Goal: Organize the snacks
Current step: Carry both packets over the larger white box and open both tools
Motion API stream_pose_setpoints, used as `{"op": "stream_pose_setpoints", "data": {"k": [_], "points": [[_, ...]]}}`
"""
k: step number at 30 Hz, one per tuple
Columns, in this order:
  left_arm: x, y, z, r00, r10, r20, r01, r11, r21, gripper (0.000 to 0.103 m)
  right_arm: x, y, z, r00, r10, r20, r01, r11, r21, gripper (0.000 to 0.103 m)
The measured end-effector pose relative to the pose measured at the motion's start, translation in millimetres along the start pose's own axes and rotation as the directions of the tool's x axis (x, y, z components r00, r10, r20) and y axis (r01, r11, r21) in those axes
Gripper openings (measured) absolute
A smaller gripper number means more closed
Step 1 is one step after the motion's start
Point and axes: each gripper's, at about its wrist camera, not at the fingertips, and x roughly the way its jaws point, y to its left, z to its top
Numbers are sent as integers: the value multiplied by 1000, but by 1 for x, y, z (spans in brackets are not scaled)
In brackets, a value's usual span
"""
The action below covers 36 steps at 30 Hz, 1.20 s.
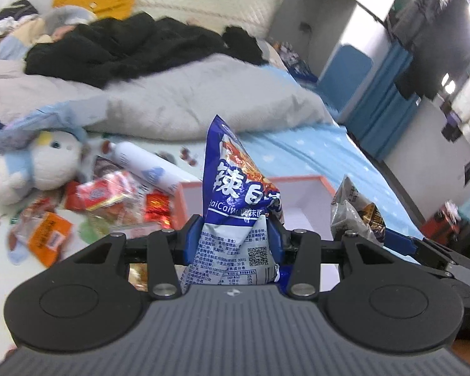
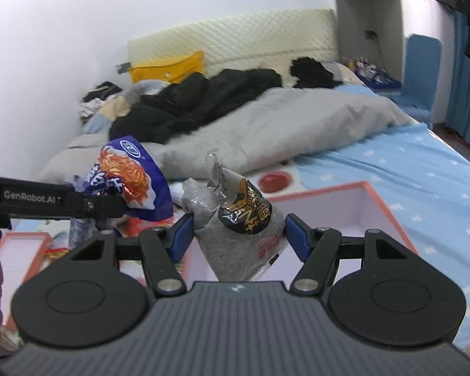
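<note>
My left gripper (image 1: 235, 235) is shut on a blue and white snack packet (image 1: 235, 194), which stands up between its blue pads above the bed. In the right wrist view the same blue packet (image 2: 134, 181) shows at the left, beside the left gripper's black arm. My right gripper (image 2: 238, 235) is shut on a grey packet with a black and gold label (image 2: 238, 219); this grey packet (image 1: 354, 210) also appears at the right of the left wrist view. A pink-rimmed white box (image 2: 388, 210) lies open on the bed just beyond both grippers, with its rim (image 1: 297, 178) behind the blue packet.
A heap of red and orange snack packets (image 1: 103, 200) lies at the left with a white bottle (image 1: 147, 169) and a plush toy (image 1: 40, 166). A second pink-rimmed box (image 2: 22, 241) sits at the left. A grey quilt (image 1: 188, 100) and black clothes (image 1: 125, 50) cover the far bed.
</note>
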Motion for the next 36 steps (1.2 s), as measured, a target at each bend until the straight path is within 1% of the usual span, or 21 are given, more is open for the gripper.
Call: {"op": "stream_pose_setpoints", "data": {"k": [5, 9, 11, 14, 21, 22, 24, 26, 28, 29, 30, 32, 33, 36], "points": [[47, -28, -6, 997, -15, -78, 18, 999, 47, 50, 17, -36, -14, 996, -68, -58, 71, 996, 47, 67], [84, -44, -14, 989, -29, -146, 40, 996, 76, 50, 35, -60, -32, 987, -104, -119, 113, 991, 70, 67], [100, -51, -18, 984, -32, -176, 48, 995, 86, 50, 45, -67, -39, 983, -108, -152, 122, 989, 83, 67], [125, -58, -23, 977, -14, -215, 39, 993, 113, 50, 59, -77, -48, 976, -103, -192, 123, 988, 96, 67], [170, -55, -35, 960, 7, -281, 22, 995, 101, 51, 80, -90, -58, 961, -82, -266, 106, 991, 76, 67], [172, -55, -37, 958, 12, -287, 19, 994, 104, 51, 81, -91, -60, 958, -81, -275, 105, 991, 77, 67], [175, -55, -40, 961, 33, -275, 3, 992, 130, 52, 86, -95, -63, 953, -87, -290, 117, 989, 88, 67], [174, -54, -41, 959, 45, -280, -6, 991, 137, 56, 89, -98, -65, 949, -84, -305, 121, 987, 105, 68], [171, -51, -40, 960, 35, -278, -1, 992, 124, 67, 90, -98, -66, 946, -73, -316, 113, 988, 108, 68], [167, -51, -40, 962, 41, -269, -8, 992, 123, 74, 90, -97, -67, 943, -75, -325, 114, 988, 104, 68], [162, -52, -39, 965, 44, -259, -12, 992, 125, 78, 90, -96, -67, 941, -74, -329, 115, 988, 107, 70], [152, -54, -36, 969, 35, -244, -4, 992, 129, 79, 87, -94, -67, 945, -63, -321, 104, 988, 111, 79], [147, -55, -35, 972, 31, -232, 0, 991, 131, 79, 83, -92, -65, 949, -61, -309, 99, 989, 107, 81], [128, -58, -30, 980, 16, -197, 12, 990, 143, 79, 72, -87, -59, 955, -71, -287, 102, 990, 93, 82]]}}
